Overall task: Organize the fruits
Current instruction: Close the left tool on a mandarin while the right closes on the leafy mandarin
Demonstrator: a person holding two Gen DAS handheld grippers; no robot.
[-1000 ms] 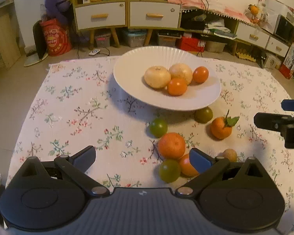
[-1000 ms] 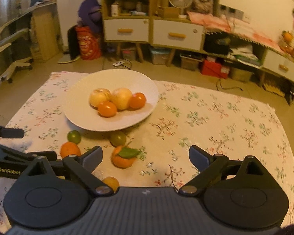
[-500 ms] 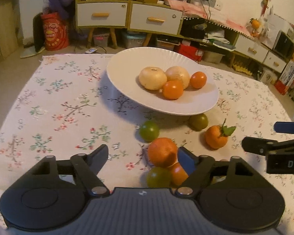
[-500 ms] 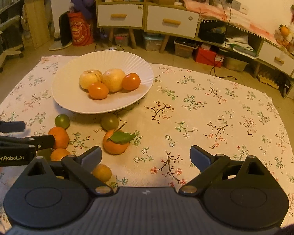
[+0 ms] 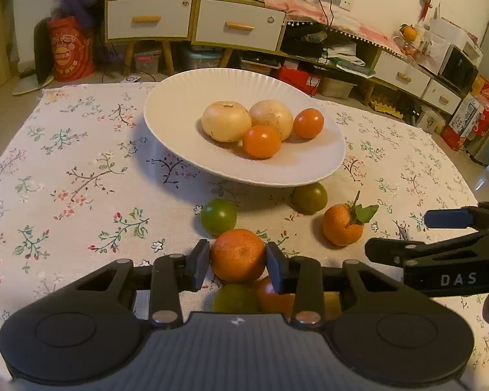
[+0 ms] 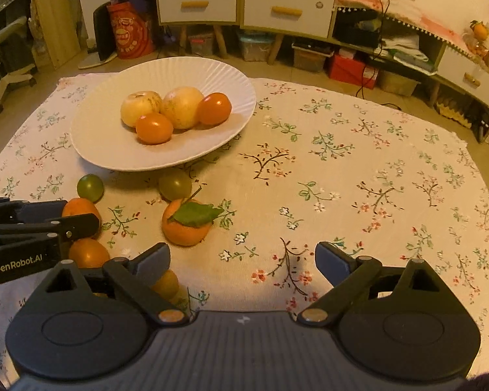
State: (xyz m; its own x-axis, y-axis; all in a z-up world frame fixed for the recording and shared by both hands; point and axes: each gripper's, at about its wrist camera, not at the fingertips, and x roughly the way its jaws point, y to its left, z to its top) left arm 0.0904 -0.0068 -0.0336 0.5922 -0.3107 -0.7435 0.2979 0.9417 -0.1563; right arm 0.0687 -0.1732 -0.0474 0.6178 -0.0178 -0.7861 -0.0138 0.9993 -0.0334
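A white plate (image 5: 185, 97) holds two pale round fruits and two orange ones. On the floral cloth in front of it lie loose fruits. My left gripper (image 5: 238, 260) is shut on a large orange (image 5: 237, 254) that rests on the cloth. Just behind it lies a green fruit (image 5: 218, 216); another green fruit (image 5: 309, 198) sits under the plate's rim. An orange with a leaf (image 5: 342, 224) lies to the right. My right gripper (image 6: 243, 262) is open and empty above the cloth, right of the leafed orange (image 6: 185, 224).
More small fruits lie under my left gripper: a green one (image 5: 234, 298) and an orange one (image 5: 274, 296). A small orange fruit (image 6: 166, 283) sits by my right gripper's left finger. Cabinets and clutter stand beyond the table's far edge.
My left gripper moved forward and closed its fingers onto the large orange. My right gripper moved forward a little and stayed open.
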